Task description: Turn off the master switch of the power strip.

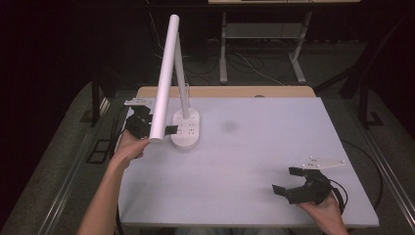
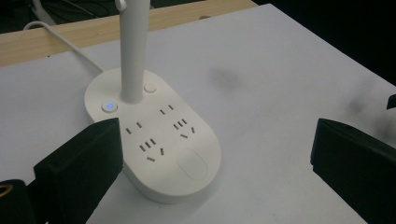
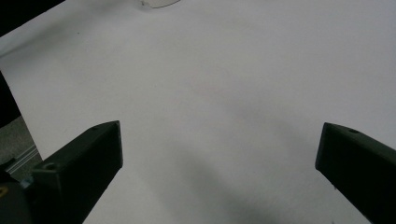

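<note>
A white desk lamp stands at the table's far left. Its oval base [image 1: 186, 128] carries several sockets, and its long bar head [image 1: 165, 78] slants down toward me. My left gripper [image 1: 155, 120] is open beside the base's left side, partly hidden behind the lamp head. In the left gripper view the base [image 2: 154, 140], the stem [image 2: 133, 51] and a blue-lit button [image 2: 109, 106] lie ahead of my left gripper [image 2: 217, 168], whose jaws stand wide apart. My right gripper [image 1: 283, 179] is open and holds nothing at the near right. Below my right gripper [image 3: 219, 168] is bare white table.
The white tabletop [image 1: 254, 142] has a faint dark smudge [image 1: 229, 127] right of the lamp. A wooden strip [image 1: 225, 91] runs along the far edge. The lamp's white cable [image 2: 65, 42] leads off behind the base. Desk legs and cables stand on the floor beyond.
</note>
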`<state>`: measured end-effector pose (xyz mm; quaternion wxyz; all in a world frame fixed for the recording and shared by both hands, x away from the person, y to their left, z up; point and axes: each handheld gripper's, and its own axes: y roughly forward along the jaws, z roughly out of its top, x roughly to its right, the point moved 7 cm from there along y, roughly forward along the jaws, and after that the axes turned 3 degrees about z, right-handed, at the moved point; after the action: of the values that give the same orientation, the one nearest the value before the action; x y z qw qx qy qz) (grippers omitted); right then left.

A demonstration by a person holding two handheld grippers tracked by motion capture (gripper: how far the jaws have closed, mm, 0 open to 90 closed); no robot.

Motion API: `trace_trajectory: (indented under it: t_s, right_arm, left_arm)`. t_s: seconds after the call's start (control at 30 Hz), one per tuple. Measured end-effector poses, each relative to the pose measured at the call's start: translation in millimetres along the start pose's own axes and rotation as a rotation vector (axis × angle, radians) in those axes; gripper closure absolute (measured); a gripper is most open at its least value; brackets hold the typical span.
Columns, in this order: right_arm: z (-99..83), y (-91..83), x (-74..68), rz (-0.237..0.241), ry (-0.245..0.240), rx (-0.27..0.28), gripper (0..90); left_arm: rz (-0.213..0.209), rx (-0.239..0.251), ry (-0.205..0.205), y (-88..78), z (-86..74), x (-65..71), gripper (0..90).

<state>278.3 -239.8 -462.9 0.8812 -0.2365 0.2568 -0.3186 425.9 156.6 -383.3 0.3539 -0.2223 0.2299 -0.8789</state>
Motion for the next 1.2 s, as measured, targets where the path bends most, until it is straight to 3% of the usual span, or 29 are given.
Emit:
trace_trajectory:
  t_s: [0.6,0.77,1.0,1.03,1.2]
  right_arm:
    - [-0.5,-0.3,0.8,0.000,-0.002,-0.002,0.0]
    - [-0.5,-0.4,0.5,0.001,-0.004,0.000,0.0]
    - [-0.5,-0.6,0.8,0.001,-0.004,-0.001,0.0]
    - [-0.6,-0.7,0.8,0.001,-0.004,-0.001,0.0]
    - [-0.7,-0.7,1.4,0.000,-0.004,0.000,0.0]
  left_arm:
    - [0.032,-0.022,-0.011,14.0,11.9,-20.7,3.7]
    - [0.044,-0.043,0.002,20.6,12.0,-29.6,4.6]
    - [0.059,-0.046,-0.030,25.1,9.9,-43.6,8.6]
    - [0.066,-0.042,-0.057,25.3,9.4,-44.6,9.3]
    - [0.080,-0.020,-0.093,24.4,8.9,-55.7,14.4]
